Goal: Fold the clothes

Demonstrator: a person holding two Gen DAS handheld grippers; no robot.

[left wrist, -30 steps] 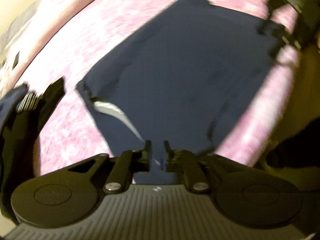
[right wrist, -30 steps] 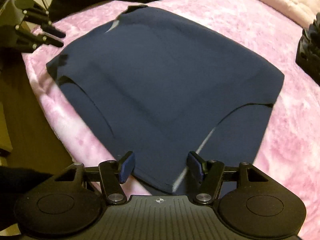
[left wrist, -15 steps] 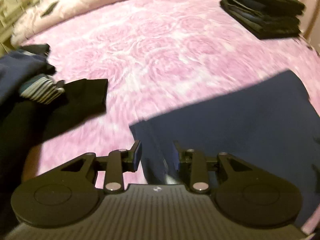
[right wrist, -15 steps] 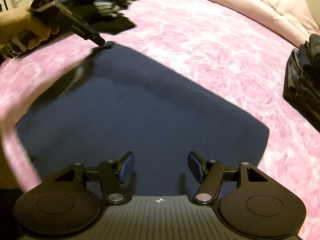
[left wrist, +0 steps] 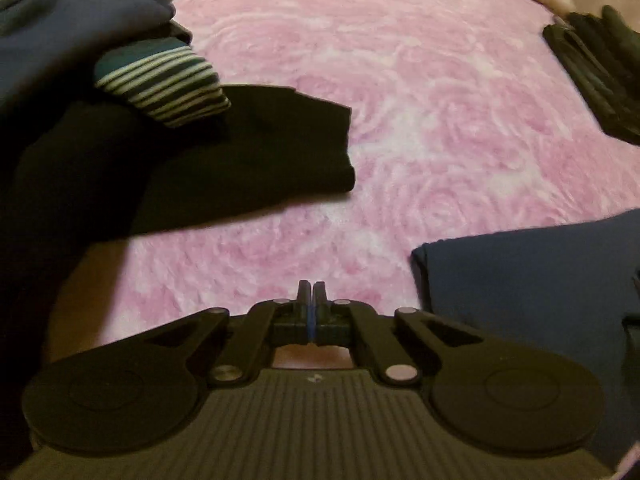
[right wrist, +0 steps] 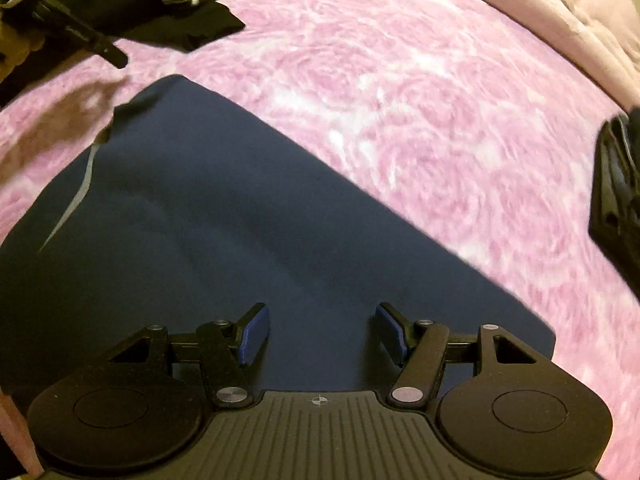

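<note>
Bed: pink blanket (right wrist: 420, 100) with a swirled rose pattern covers the whole surface; a paler pink quilt (right wrist: 560, 12) lies along its far edge.
Navy garment: folded navy garment (right wrist: 208, 232) lies flat on the blanket, near the bed's edge, directly under the right gripper; its corner shows at the right in the left wrist view (left wrist: 520, 280).
Loose pile: unfolded clothes (left wrist: 120, 152) heaped at the left, black and navy pieces with a striped piece (left wrist: 160, 80) on top.
Folded stack: dark folded clothes (left wrist: 600, 72) stacked at the far right, well apart from the navy garment.
Right gripper (right wrist: 320, 332): fingers spread wide, holding nothing, over the navy garment.
Left gripper (left wrist: 311, 292): fingers pressed together, nothing between them, over bare blanket just left of the navy garment.
</note>
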